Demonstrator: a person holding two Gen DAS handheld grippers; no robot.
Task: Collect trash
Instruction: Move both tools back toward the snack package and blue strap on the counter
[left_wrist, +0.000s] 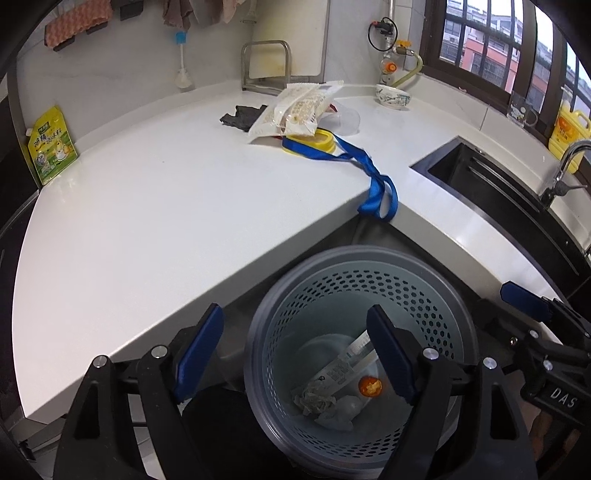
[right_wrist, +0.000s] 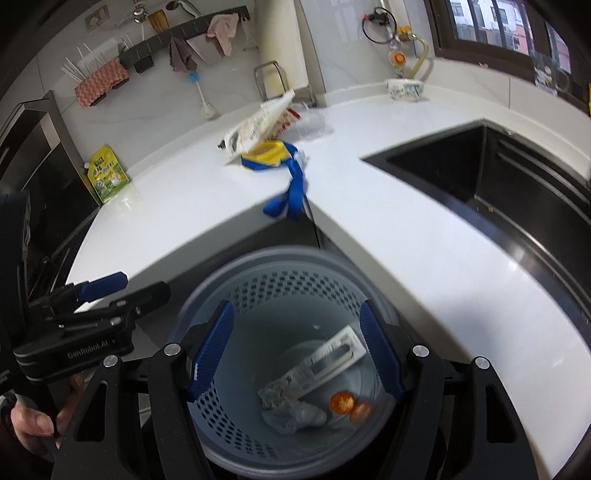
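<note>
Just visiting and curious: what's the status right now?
Both grippers, left and right, open, empty, above the bin. Wrappers on counter. Nothing blocking.

Matte black left claw (left_wrist: 295, 354) and right claw (right_wrist: 297, 350), each with two ribbed blue finger pads on angular arms with cut-out slots. Round silver screw heads at the pivots. White lettering on the housings: "GenRobot.AI" on one, "DAS" on the other.
</note>
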